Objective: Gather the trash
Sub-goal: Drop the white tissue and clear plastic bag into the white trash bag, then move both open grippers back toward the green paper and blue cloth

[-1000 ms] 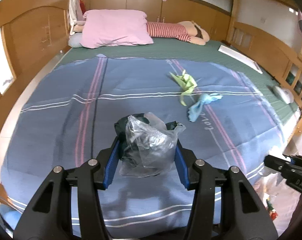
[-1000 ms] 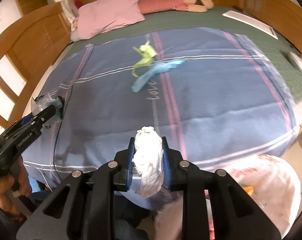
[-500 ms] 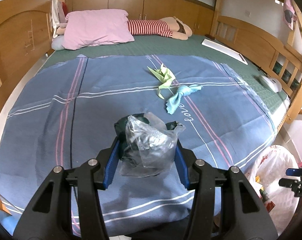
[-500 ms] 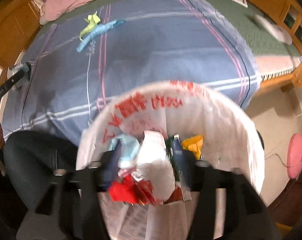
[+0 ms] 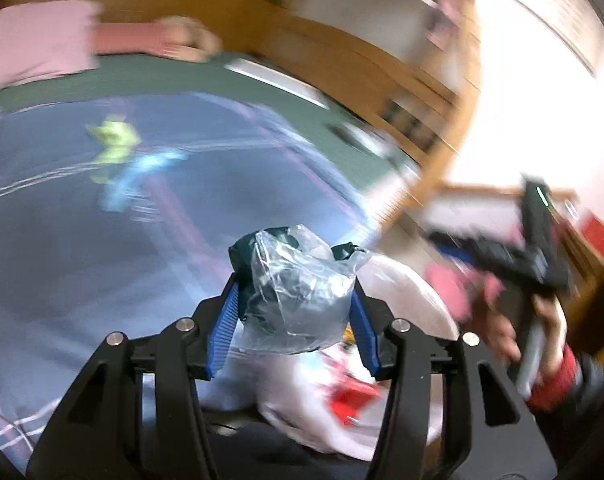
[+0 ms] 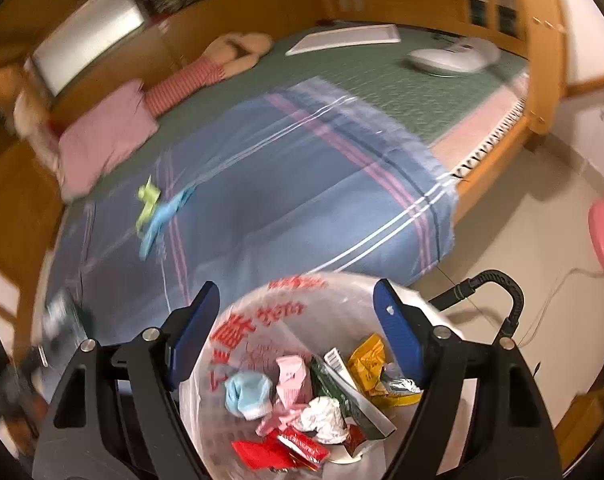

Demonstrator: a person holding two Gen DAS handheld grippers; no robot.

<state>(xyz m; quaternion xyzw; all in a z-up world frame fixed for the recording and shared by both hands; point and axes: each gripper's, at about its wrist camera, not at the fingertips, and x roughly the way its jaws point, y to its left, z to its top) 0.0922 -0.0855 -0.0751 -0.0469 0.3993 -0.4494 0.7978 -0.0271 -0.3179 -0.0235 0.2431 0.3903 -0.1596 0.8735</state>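
Trash was partly collected: wrappers and a white wad [image 6: 322,418] lay in the bag [image 6: 237,344] on the floor beside the bed [image 6: 302,200]. 2 scraps, green [image 6: 147,204] and blue [image 6: 161,220], remained on the blanket. Left gripper [image 5: 293,312] was closed on a clear plastic wad [image 5: 297,296], held near the bag. Right gripper [image 6: 297,340] hung over the bag, jaws wide apart, holding nothing.

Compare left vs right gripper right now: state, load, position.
The left gripper is shut on a clear plastic wad; the right gripper is open and holds nothing. The left's view is heavily blurred, with the trash bag partly behind the wad; the right's is sharper, looking down into the bag's mouth. Both have blue pads on black bodies.
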